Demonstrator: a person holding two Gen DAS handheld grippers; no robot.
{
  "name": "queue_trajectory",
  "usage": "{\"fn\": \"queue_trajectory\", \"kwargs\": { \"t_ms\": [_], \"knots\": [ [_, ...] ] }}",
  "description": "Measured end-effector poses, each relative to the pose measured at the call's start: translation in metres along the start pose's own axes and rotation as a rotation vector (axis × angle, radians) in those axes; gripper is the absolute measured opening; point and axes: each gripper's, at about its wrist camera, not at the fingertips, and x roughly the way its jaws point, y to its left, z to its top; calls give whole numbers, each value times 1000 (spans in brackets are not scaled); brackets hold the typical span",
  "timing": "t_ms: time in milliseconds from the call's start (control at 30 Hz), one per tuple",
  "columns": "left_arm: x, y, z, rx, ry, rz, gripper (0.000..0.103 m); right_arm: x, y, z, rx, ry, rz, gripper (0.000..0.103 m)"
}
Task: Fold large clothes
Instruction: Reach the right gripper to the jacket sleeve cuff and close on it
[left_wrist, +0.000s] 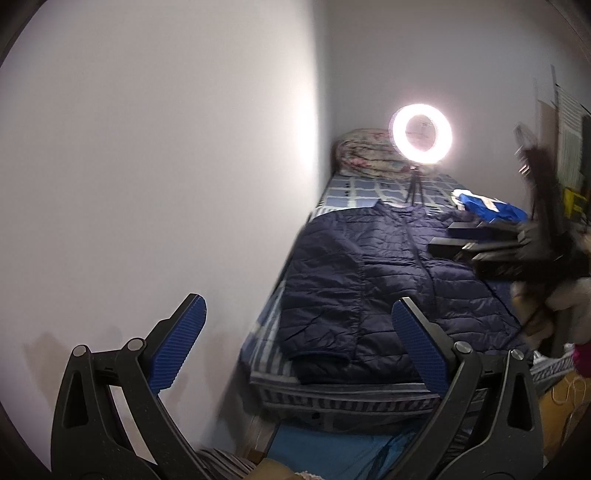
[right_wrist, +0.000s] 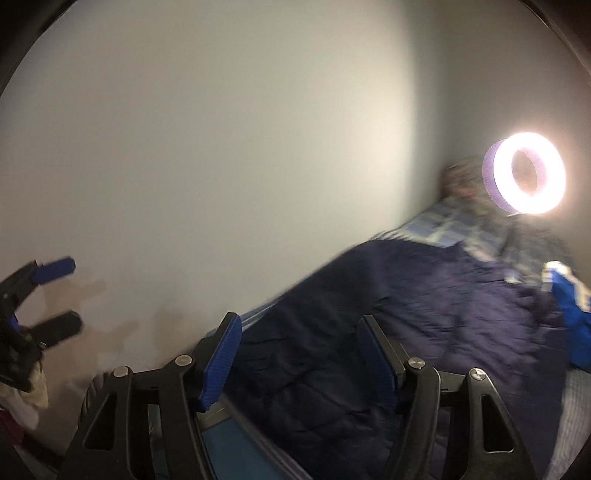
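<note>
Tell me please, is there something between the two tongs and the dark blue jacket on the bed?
Nothing visible. The jacket lies spread flat on the bed. Left tongs and right tongs are open and empty, with only air before them. The ring light stands beyond the collar.

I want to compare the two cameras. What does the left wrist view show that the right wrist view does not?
Only the left wrist view shows the tripod under the ring light and the jacket's quilted stitching sharply. Only the right wrist view, which is blurred, shows the left gripper against the wall. Both show the navy jacket spread on the checked bed, the lamp, a blue item and open jaws holding nothing.
</note>
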Motion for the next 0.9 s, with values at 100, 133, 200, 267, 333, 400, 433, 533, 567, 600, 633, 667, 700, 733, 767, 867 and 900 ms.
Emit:
{"fn": "queue_trajectory", "kwargs": {
  "t_ms": [100, 133, 200, 267, 333, 400, 433, 533, 567, 600, 633, 667, 700, 733, 767, 867, 900],
  "knots": [
    [-6, 12, -6, -26, 13, 50, 103, 45, 11, -5, -47, 73, 63, 61],
    [-8, 14, -7, -29, 16, 63, 103, 60, 16, -8, -67, 95, 81, 61],
    [-12, 19, -11, -40, 23, 91, 103, 91, 24, -18, -113, 140, 115, 61],
    [-13, 25, -15, -56, 36, 111, 103, 118, 36, -28, -153, 181, 137, 61],
    [-13, 29, -18, -68, 46, 122, 103, 145, 39, -38, -173, 218, 156, 61],
    [-12, 32, -20, -75, 55, 130, 103, 170, 46, -50, -194, 261, 177, 61],
    [-11, 33, -22, -77, 62, 132, 103, 179, 49, -55, -206, 281, 179, 61],
    [-7, 35, -25, -84, 80, 132, 103, 204, 61, -70, -251, 332, 169, 61],
    [-6, 36, -26, -86, 85, 133, 103, 211, 64, -75, -270, 348, 159, 61],
    [-6, 36, -27, -87, 88, 133, 103, 216, 66, -78, -287, 358, 149, 61],
    [-5, 37, -28, -88, 92, 132, 103, 222, 67, -82, -304, 372, 138, 61],
    [-4, 37, -28, -89, 96, 132, 103, 228, 67, -86, -318, 386, 126, 61],
    [-3, 37, -29, -90, 98, 132, 103, 234, 66, -88, -324, 396, 120, 61],
    [-1, 37, -29, -90, 101, 131, 103, 239, 65, -90, -329, 408, 114, 61],
    [0, 37, -30, -88, 105, 129, 103, 243, 64, -92, -330, 415, 111, 61],
    [4, 34, -31, -78, 108, 125, 103, 251, 67, -93, -345, 426, 109, 61],
    [5, 33, -30, -74, 109, 122, 103, 252, 69, -93, -355, 428, 110, 61]
  ]
}}
